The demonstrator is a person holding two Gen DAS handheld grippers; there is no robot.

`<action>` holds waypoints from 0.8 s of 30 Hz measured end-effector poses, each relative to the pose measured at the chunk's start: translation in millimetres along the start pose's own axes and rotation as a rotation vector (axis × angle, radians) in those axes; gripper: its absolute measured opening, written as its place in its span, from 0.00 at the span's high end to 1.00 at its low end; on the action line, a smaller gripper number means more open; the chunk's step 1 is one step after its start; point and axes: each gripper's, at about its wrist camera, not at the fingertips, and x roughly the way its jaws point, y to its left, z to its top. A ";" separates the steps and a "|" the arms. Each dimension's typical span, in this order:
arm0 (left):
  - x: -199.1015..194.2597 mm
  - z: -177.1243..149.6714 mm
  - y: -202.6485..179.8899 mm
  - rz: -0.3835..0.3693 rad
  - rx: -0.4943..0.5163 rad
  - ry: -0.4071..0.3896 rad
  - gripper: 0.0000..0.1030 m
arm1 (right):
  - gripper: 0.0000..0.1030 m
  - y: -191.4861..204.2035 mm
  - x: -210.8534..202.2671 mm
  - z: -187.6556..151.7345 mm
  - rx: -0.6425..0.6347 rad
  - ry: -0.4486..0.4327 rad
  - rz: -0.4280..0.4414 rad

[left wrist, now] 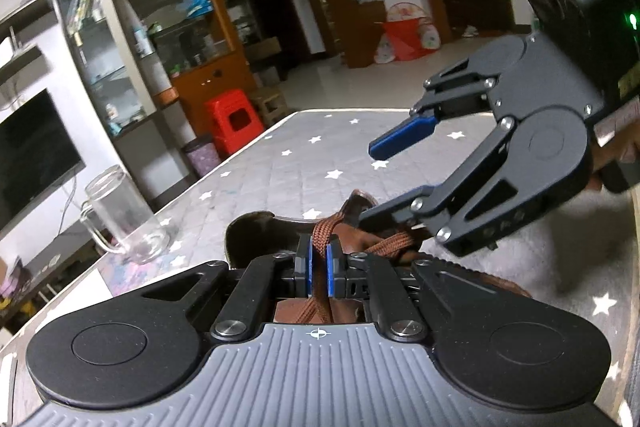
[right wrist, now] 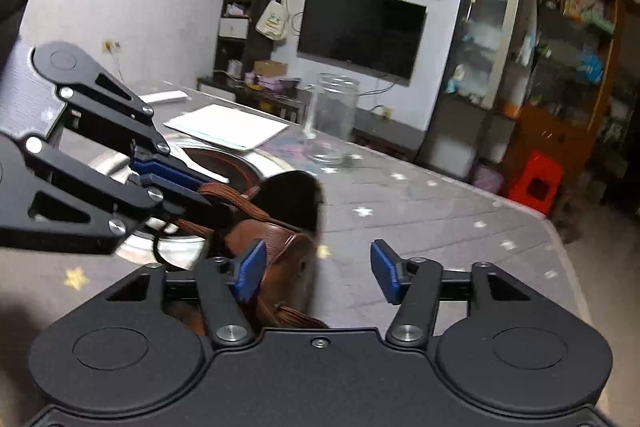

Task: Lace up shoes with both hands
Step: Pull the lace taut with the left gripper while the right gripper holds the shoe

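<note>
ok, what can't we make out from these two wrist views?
- Shoe toe and eyelets: both views, hidden behind the gripper bodies.
- Brown lace free end: left wrist view, cut off below the shut left gripper.
- Right gripper, open: right wrist view is motion-blurred, contact with the shoe unclear.

Left gripper (left wrist: 319,269) at bottom centre, blue pads (left wrist: 307,273) clamped on a brown lace (left wrist: 322,251) running up between them. Brown shoe (left wrist: 264,231) directly beyond, resting on grey star-patterned table (left wrist: 304,163). Right gripper (left wrist: 370,183) entering from right, jaws apart, upper blue finger raised clear, lower finger low beside the laces at the shoe's top; nothing between them. Clear glass mug (left wrist: 120,215) standing at left near table edge. Red stool (left wrist: 234,119) on floor beyond the table.
</note>
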 end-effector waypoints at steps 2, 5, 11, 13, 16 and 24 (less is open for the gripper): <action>2.8 -3.1 2.1 -0.013 0.015 0.000 0.93 | 0.41 -1.4 0.6 0.2 0.000 0.011 -0.007; 5.2 -7.2 1.6 -0.023 0.043 0.001 0.93 | 0.41 0.0 1.6 1.0 -0.010 0.023 -0.017; 4.5 -11.9 6.4 -0.048 0.073 -0.016 0.93 | 0.39 0.8 6.1 3.3 -0.016 0.037 -0.020; 4.2 -10.6 6.6 -0.064 0.092 -0.023 0.93 | 0.39 2.8 7.6 4.0 -0.021 0.041 -0.016; 7.7 -8.2 3.7 -0.077 0.122 -0.010 0.93 | 0.39 4.3 9.2 3.8 -0.032 0.045 -0.013; 15.6 -2.4 6.7 -0.106 0.152 -0.002 0.93 | 0.39 -0.3 10.4 3.0 -0.033 0.043 -0.007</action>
